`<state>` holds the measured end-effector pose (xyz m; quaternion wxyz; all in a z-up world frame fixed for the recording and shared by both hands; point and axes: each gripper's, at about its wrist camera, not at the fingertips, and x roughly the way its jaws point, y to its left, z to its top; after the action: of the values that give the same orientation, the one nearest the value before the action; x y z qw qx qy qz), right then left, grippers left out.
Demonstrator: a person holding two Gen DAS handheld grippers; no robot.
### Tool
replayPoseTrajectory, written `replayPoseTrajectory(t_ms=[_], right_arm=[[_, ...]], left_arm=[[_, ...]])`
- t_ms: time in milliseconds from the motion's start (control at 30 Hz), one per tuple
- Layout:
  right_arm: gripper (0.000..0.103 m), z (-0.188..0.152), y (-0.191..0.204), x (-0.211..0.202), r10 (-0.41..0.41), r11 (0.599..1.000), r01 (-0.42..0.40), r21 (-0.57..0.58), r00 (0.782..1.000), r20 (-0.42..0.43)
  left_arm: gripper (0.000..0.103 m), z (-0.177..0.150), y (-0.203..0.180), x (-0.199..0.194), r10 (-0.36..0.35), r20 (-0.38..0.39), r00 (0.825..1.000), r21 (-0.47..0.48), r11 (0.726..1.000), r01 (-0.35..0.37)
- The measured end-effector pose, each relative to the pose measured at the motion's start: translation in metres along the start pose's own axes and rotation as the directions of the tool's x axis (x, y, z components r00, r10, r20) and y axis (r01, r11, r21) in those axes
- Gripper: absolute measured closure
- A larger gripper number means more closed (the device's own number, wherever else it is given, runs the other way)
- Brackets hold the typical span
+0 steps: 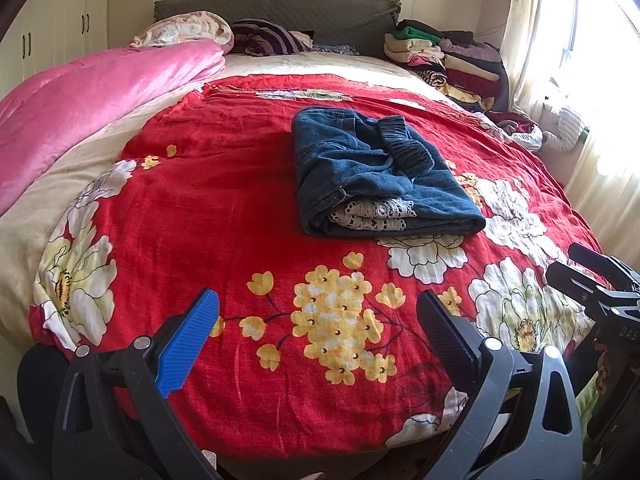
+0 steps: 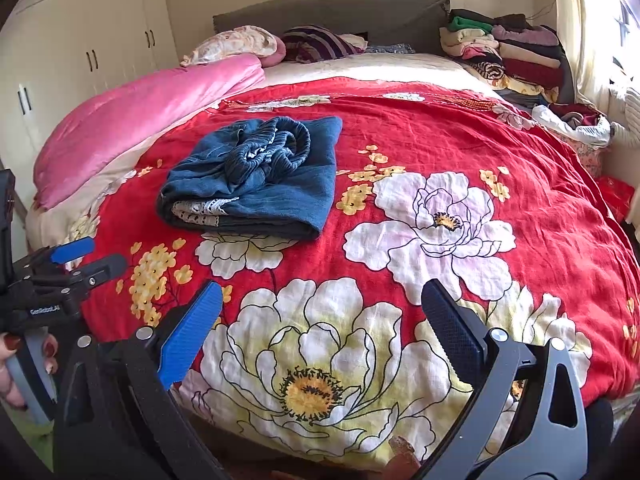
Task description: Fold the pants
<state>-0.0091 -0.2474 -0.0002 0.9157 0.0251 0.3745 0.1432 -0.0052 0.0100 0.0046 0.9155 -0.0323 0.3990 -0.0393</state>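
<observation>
The blue denim pants [image 1: 372, 172] lie folded into a thick bundle on the red flowered bedspread [image 1: 240, 208], waistband on top and white lace trim showing at the near end. They also show in the right wrist view [image 2: 256, 184]. My left gripper [image 1: 320, 340] is open and empty, well short of the pants near the bed's front edge. My right gripper [image 2: 320, 336] is open and empty, also near the front edge, to the right of the pants. The left gripper shows in the right wrist view [image 2: 86, 258] at the far left, the right gripper in the left wrist view [image 1: 576, 264] at the far right.
A pink quilt [image 1: 92, 108] lies along the bed's left side. Pillows [image 1: 188, 32] sit at the headboard. A stack of folded clothes [image 1: 444, 56] stands at the back right, with loose garments [image 2: 576, 124] by the window. Wardrobes [image 2: 80, 52] line the left wall.
</observation>
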Motion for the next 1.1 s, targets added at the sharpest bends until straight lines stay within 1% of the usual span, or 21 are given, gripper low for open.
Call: replayPoseTrajectory(t_ms=[233,367,500,567,633,700,767,800,833,867,900,967,1000,1033,1067,1100], right_arm=[[0.009,0.0,0.001,0.0,-0.004,1.0,0.004,-0.006,1.0,-0.007],[0.009,0.0,0.001,0.004,-0.01,1.0,0.01,-0.014,1.0,-0.015],[0.009,0.001,-0.004,0.008,-0.025,1.0,0.024,-0.011,0.999,-0.026],[0.009,0.003,-0.009,0.013,-0.031,1.0,0.031,-0.004,0.999,-0.04],[0.009,0.007,-0.02,0.019,-0.047,0.999,0.047,0.0,0.998,-0.05],[0.009,0.015,-0.032,0.024,-0.077,0.997,0.076,-0.01,0.995,-0.059],[0.009,0.025,-0.05,0.028,-0.118,0.993,0.117,-0.021,0.992,-0.051],[0.009,0.033,-0.07,0.032,-0.134,0.991,0.135,0.007,0.989,-0.057],[0.009,0.041,-0.093,0.037,-0.132,0.989,0.136,0.061,0.989,-0.069],[0.009,0.045,-0.111,0.041,-0.131,0.985,0.139,0.107,0.988,-0.08],[0.009,0.053,-0.14,0.047,-0.169,0.97,0.183,0.163,0.981,-0.098],[0.009,0.067,-0.187,0.059,-0.273,0.936,0.291,0.198,0.955,-0.115],[0.009,0.076,-0.216,0.068,-0.351,0.907,0.37,0.203,0.928,-0.124],[0.009,0.083,-0.241,0.077,-0.382,0.885,0.406,0.226,0.913,-0.144],[0.009,0.088,-0.264,0.086,-0.392,0.869,0.425,0.255,0.904,-0.171],[0.009,0.091,-0.293,0.102,-0.399,0.844,0.447,0.295,0.892,-0.21]], left_arm=[[0.004,-0.001,-0.003,0.001,0.0,0.002,1.0,0.007,1.0,0.0],[0.004,0.0,-0.003,0.0,-0.011,0.006,1.0,0.011,1.0,0.011],[0.004,0.003,-0.001,0.003,0.066,0.007,0.998,0.002,0.998,-0.066],[0.004,0.007,0.007,0.005,0.057,0.003,0.998,-0.021,0.998,-0.057],[0.004,0.014,0.02,0.009,0.07,0.007,0.998,-0.046,0.997,-0.069],[0.004,0.028,0.044,0.02,0.107,-0.01,0.994,-0.072,0.992,-0.108],[0.004,0.049,0.078,0.04,0.15,-0.041,0.988,-0.102,0.983,-0.153],[0.004,0.059,0.093,0.051,0.17,-0.056,0.984,-0.105,0.979,-0.175],[0.004,0.069,0.109,0.061,0.198,-0.072,0.977,-0.109,0.973,-0.206],[0.004,0.083,0.133,0.08,0.239,-0.107,0.965,-0.113,0.961,-0.251],[0.004,0.094,0.15,0.093,0.265,-0.127,0.956,-0.119,0.953,-0.28],[0.004,0.112,0.182,0.119,0.307,-0.158,0.938,-0.145,0.933,-0.33],[0.004,0.123,0.2,0.136,0.329,-0.174,0.928,-0.163,0.92,-0.357],[0.004,0.13,0.212,0.15,0.341,-0.184,0.922,-0.174,0.912,-0.372],[0.004,0.135,0.221,0.164,0.347,-0.194,0.918,-0.173,0.909,-0.38],[0.004,0.135,0.229,0.178,0.328,-0.207,0.921,-0.178,0.914,-0.366]])
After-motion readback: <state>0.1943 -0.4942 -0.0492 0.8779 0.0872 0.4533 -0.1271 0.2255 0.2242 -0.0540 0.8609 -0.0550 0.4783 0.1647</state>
